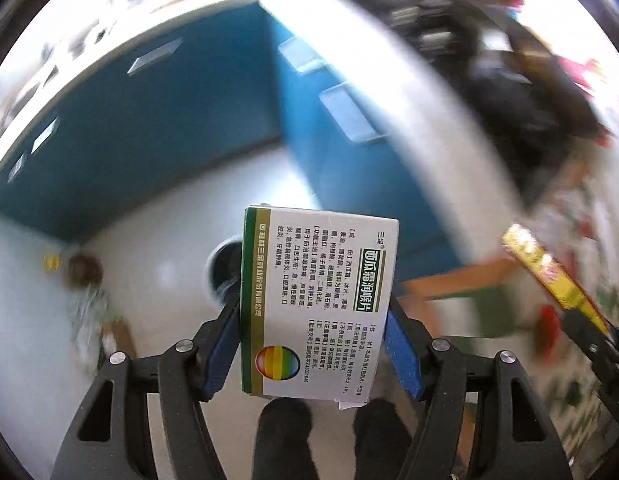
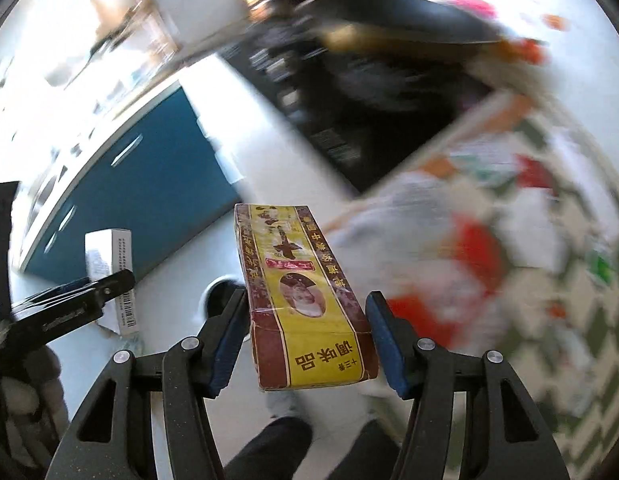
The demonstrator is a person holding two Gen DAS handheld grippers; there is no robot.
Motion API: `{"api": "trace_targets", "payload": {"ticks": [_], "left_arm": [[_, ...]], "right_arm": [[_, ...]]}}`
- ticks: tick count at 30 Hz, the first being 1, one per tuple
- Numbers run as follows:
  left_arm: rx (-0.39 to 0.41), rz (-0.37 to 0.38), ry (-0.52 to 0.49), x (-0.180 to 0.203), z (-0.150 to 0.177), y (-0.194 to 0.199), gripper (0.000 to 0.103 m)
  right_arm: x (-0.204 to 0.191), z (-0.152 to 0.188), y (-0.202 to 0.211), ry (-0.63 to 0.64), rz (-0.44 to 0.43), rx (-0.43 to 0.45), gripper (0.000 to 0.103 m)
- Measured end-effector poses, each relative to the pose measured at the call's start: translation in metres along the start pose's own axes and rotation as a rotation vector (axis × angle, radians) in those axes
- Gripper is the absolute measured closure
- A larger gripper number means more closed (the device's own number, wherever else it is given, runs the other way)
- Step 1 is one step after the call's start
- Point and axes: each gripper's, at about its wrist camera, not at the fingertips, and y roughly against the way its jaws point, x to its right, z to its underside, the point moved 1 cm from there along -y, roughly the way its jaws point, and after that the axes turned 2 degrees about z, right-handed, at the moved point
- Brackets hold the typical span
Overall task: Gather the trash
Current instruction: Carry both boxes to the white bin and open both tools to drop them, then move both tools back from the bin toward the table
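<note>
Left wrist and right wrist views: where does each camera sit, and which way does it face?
Left wrist: on the left gripper, looking down along its fingers at the white medicine box; dark-trousered legs below.
Right wrist: on the right gripper, looking down at the yellow seasoning box; legs too.
Shared: white floor, blue cabinets, each other's box.

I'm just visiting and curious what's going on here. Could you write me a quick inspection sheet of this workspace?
Surface: pale floor, blurred.
Job's things: white medicine box and yellow seasoning box, both held in the air.
Clutter: small blurred litter on the floor.
Grippers: left gripper shut on the medicine box; right gripper around the seasoning box, right pad apparently apart.
Cables: nothing seen.
Surroundings: blue cabinets, patterned cloth.
</note>
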Motion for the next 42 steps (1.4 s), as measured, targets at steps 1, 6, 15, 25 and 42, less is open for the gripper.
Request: {"api": "trace_targets", "payload": {"ticks": [1, 6, 15, 25, 42], "left_arm": [[-0.025, -0.009, 0.026, -0.024, -0.001, -0.018, 0.039], [-0.180, -0.022, 0.165, -0.140, 0.006, -0.156, 0.039], [-0.448, 0.162, 0.311, -0.234, 0.036, -0.397, 0.038], [-0.518, 0.192, 0.364, -0.247, 0.046, -0.470, 0.002], [-0.189, -0.210, 0.295, -0.264, 0.065, -0.322, 0.002]], "right_arm": [[-0.018, 0.002, -0.021, 0.017, -0.011, -0.016, 0.042], [-0.103, 0.027, -0.178, 0.104, -0.046, -0.138, 0.042], [-0.155, 0.096, -0.446, 0.229, -0.034, -0.380, 0.042], [-0.187, 0.121, -0.573, 0.303, 0.010, -0.545, 0.006], [-0.194, 0.099, -0.481, 0.269, 0.156, -0.355, 0.000]]}}
